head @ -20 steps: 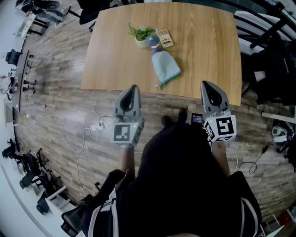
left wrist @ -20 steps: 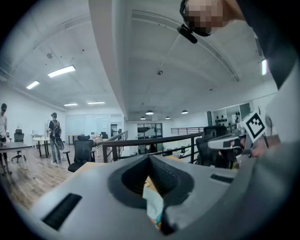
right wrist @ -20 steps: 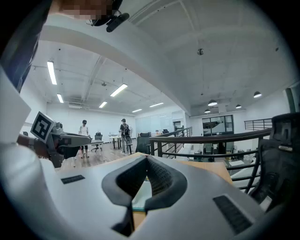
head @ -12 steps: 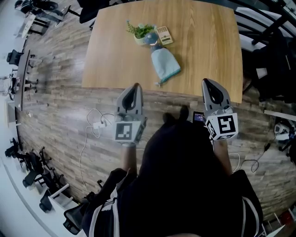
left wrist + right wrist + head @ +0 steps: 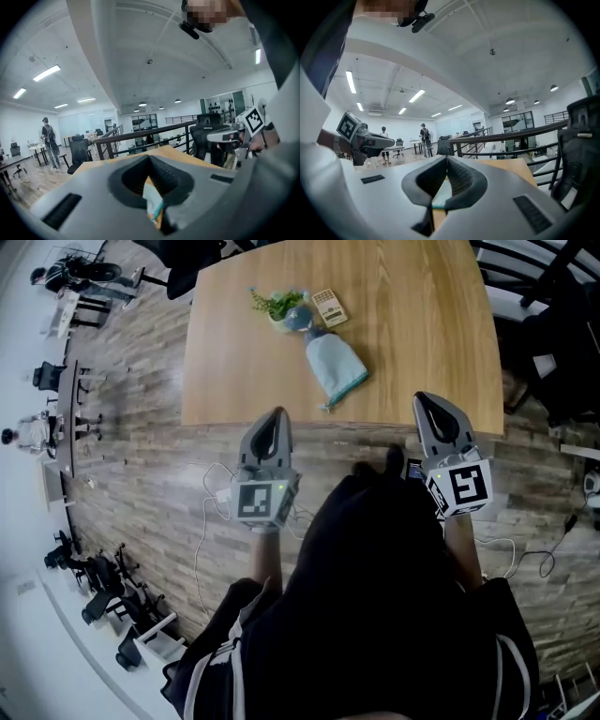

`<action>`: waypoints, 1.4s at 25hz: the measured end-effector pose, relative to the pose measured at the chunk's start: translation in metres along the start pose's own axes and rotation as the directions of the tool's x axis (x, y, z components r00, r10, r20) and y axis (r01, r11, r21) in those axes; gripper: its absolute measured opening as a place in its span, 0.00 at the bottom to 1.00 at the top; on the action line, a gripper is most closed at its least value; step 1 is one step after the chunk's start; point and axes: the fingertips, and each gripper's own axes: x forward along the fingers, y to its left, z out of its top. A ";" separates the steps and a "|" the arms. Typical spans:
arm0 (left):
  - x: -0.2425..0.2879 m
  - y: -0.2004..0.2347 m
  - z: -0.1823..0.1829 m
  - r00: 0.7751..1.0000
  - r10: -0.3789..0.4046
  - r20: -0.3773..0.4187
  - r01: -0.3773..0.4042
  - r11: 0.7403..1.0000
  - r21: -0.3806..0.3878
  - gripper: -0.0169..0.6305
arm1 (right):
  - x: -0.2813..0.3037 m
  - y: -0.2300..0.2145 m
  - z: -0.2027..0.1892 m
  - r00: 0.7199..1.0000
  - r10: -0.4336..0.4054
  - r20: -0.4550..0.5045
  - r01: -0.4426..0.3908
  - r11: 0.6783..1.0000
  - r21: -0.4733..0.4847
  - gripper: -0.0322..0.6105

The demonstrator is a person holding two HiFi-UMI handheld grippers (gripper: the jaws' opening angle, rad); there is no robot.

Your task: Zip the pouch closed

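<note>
While the table [image 5: 412, 324] holds the pouch [image 5: 335, 368], cables [image 5: 221, 495] seemingly cross floorboards [image 5: 131, 446].

Potted plant [image 5: 277, 305], card [image 5: 329, 307], table [image 5: 417, 324]

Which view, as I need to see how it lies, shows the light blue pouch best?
The head view: the pouch lies whole on the table, near a small plant. The left gripper view shows only a sliver of it past its jaws; the right gripper view a paler sliver.
</note>
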 end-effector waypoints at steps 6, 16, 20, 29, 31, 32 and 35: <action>0.012 -0.004 -0.044 0.991 -0.053 -0.125 0.044 0.996 -0.076 0.02 | -0.013 -0.019 -0.008 0.999 -0.036 -0.012 0.037 0.998 0.043 0.07; 0.065 -0.013 -0.154 0.923 -0.234 -0.306 0.156 0.953 -0.258 0.02 | 0.001 -0.015 0.002 0.996 -0.079 -0.034 0.078 0.997 -0.005 0.07; 0.097 -0.008 -0.234 0.809 -0.303 -0.503 0.123 0.925 -0.360 0.02 | 0.015 0.000 0.017 0.996 -0.081 -0.028 0.080 0.996 -0.039 0.07; 0.130 0.001 -0.306 0.671 -0.393 -0.629 0.083 0.882 -0.463 0.02 | 0.048 0.045 0.016 0.993 -0.070 -0.091 0.062 0.994 -0.085 0.07; 0.131 -0.004 -0.316 0.652 -0.425 -0.627 0.077 0.861 -0.503 0.02 | 0.054 0.048 0.011 0.991 -0.078 -0.110 0.067 0.993 -0.095 0.07; 0.132 -0.005 -0.321 0.650 -0.436 -0.622 0.082 0.854 -0.514 0.02 | 0.057 0.049 0.007 0.989 -0.081 -0.124 0.069 0.993 -0.097 0.07; 0.133 -0.002 -0.332 0.651 -0.445 -0.615 0.100 0.853 -0.512 0.02 | 0.067 0.059 -0.004 0.984 -0.072 -0.163 0.057 0.994 -0.096 0.07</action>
